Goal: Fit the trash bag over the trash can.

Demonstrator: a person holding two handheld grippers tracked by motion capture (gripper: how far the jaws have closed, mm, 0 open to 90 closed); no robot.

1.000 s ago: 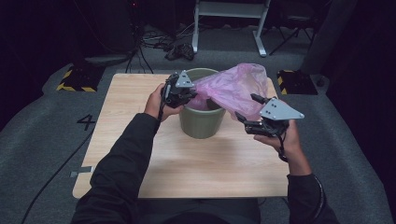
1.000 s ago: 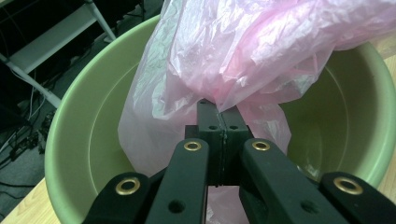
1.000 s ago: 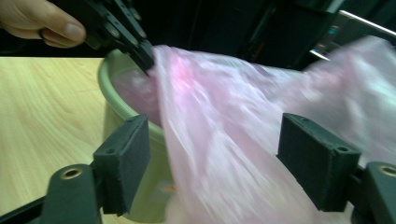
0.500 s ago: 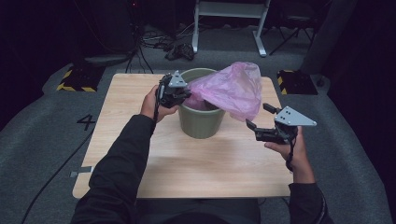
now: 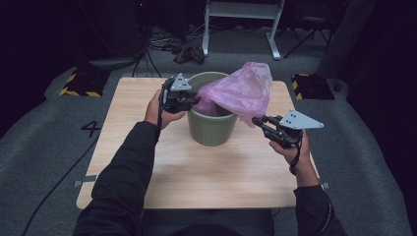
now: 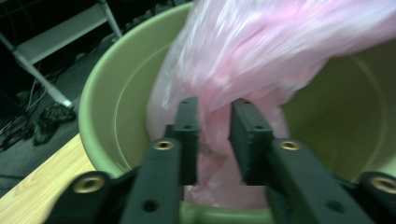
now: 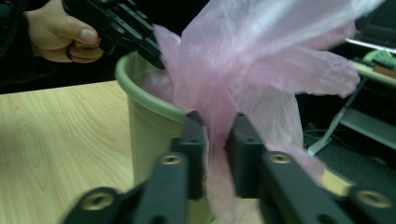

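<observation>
Since half a second ago the right gripper (image 5: 259, 121) has moved back in toward the round green plastic bucket (image 5: 212, 132) and now pinches the lower edge of the thin pink plastic bag (image 5: 241, 92). The left gripper (image 5: 193, 102) still pinches the bag's other side at the bucket's rim. There is one bucket and one bag on the pale wooden table (image 5: 196, 172). The bag's bottom is hidden inside the bucket
</observation>
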